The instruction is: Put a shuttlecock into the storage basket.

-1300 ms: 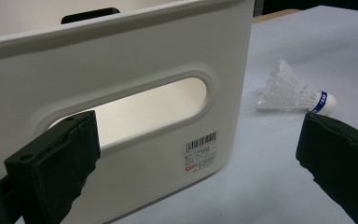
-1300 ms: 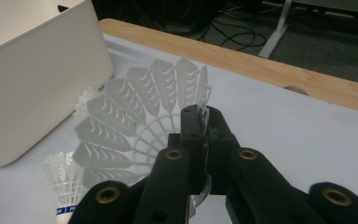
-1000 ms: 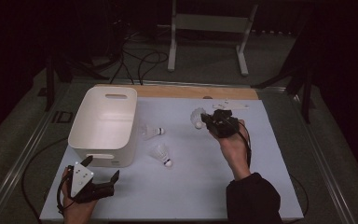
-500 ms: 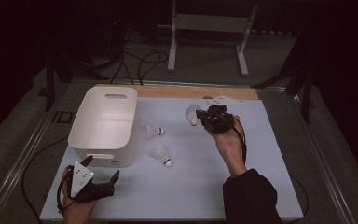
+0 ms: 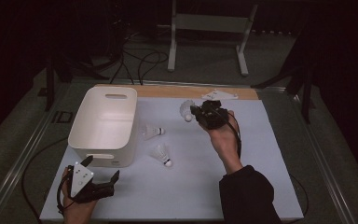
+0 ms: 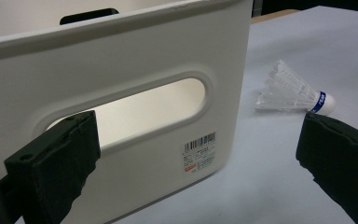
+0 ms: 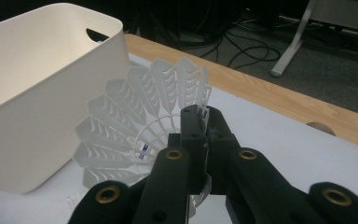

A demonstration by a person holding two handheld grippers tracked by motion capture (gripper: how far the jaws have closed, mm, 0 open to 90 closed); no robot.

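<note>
Since the earlier frames, the right gripper [image 5: 196,112] has been carried leftward across the table toward the tub and a little upward, with the white plastic shuttlecock [image 5: 186,110] taken along in its jaws; the left gripper [image 5: 101,173] has been kept where it was. In the high view the right hand [image 5: 223,135] is raised above the far middle of the mat, the forearm coming up from the bottom edge in a dark sleeve [image 5: 247,196], and the gripper is pointed left. Its jaws are closed tight on the rim of the shuttlecock's skirt, as is seen in the right gripper view [image 7: 203,126], where the feathered skirt [image 7: 135,121] is fanned out to the left of the jaws. The left gripper is rested low at the near left corner, held by the left hand [image 5: 77,205]; its jaws are spread wide with nothing between them, and are aimed at the near wall of the white plastic tub [image 6: 135,70], beside its handle slot [image 6: 135,109]. Two further shuttlecocks are left lying on the mat, one just right of the tub [image 5: 151,131] and one nearer the person [image 5: 161,154]. The table is covered by a pale blue-white mat [image 5: 261,154] with a wooden strip [image 5: 168,91] along its far edge. Beyond it, a dark room is seen with a grey floor, black cables [image 5: 140,58] and a white metal stand [image 5: 209,28].
</note>
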